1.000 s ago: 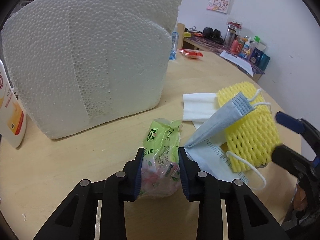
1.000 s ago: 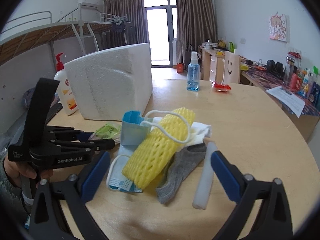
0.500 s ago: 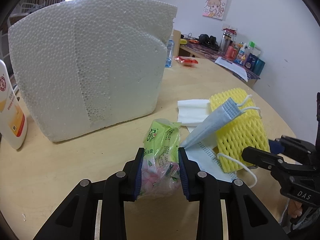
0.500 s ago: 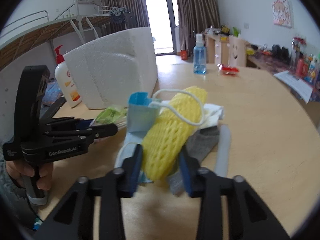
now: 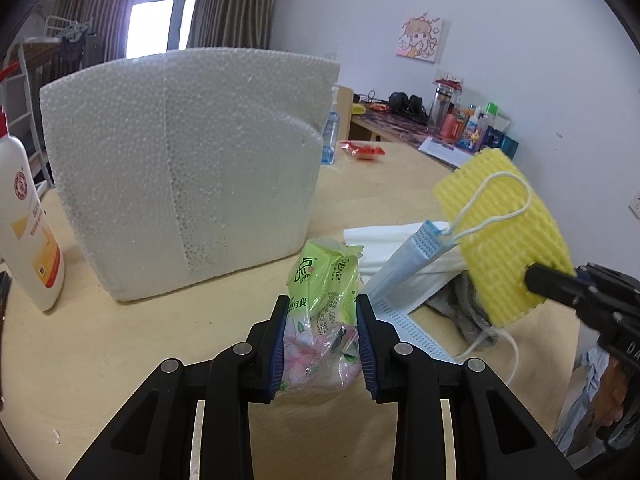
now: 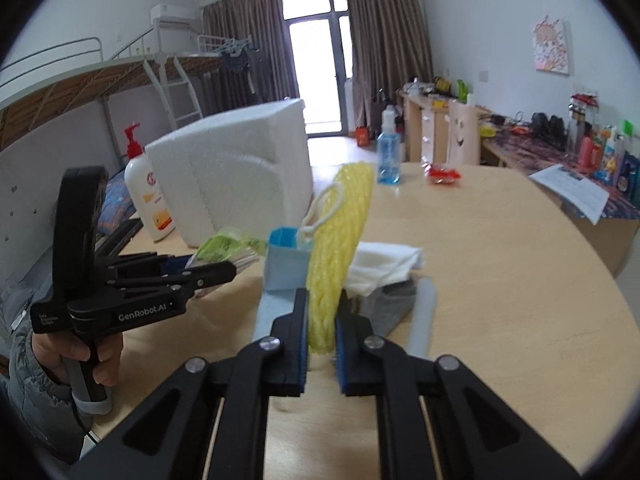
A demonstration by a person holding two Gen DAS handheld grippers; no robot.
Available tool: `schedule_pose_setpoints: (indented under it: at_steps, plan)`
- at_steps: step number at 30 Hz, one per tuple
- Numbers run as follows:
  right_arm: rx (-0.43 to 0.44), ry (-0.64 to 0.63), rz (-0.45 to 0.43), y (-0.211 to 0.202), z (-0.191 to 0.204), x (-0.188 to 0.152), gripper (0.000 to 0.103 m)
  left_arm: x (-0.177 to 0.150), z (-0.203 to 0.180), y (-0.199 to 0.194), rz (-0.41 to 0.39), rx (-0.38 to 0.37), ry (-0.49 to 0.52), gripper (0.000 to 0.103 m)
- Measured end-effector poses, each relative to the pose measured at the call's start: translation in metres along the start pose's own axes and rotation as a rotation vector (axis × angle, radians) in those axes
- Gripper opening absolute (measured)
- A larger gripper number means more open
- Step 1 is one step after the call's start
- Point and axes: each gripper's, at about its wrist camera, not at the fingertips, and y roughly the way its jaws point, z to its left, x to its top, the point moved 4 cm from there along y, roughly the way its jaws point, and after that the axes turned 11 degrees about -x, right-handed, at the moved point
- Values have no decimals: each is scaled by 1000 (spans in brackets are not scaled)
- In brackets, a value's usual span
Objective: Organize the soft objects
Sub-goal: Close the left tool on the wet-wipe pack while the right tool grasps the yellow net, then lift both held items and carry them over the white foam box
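Note:
My left gripper (image 5: 322, 338) is shut on a green tissue pack (image 5: 324, 304), held just above the wooden table (image 5: 120, 352). My right gripper (image 6: 322, 334) is shut on a yellow foam net (image 6: 336, 248) and holds it lifted and tilted; the net also shows in the left wrist view (image 5: 504, 232). A blue face mask (image 5: 408, 264) hangs by its ear loop from the net, also seen in the right wrist view (image 6: 286, 260). A white cloth (image 6: 384, 264) and a grey sock (image 6: 390, 304) lie on the table beneath.
A big white foam box (image 5: 184, 184) stands at the back left. A lotion pump bottle (image 5: 28, 232) stands left of it. A blue sanitizer bottle (image 6: 388, 158) and a red packet (image 6: 442, 174) lie farther back. A pale foam strip (image 6: 422, 316) lies by the sock.
My right gripper closed on the yellow foam net and lifted it off the pile; the mask rose with it by its loop. The left gripper kept hold of the tissue pack.

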Motion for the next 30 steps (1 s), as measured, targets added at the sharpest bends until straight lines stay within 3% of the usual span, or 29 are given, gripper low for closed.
schedule_pose_setpoints:
  at_steps: [8, 30]
  plan:
    - [-62, 50, -44, -18, -22, 2, 14, 7, -14, -23, -70, -1, 18, 33]
    - [-45, 13, -194, -68, -17, 2, 14, 4, -80, -116, -264, 88, 120, 33]
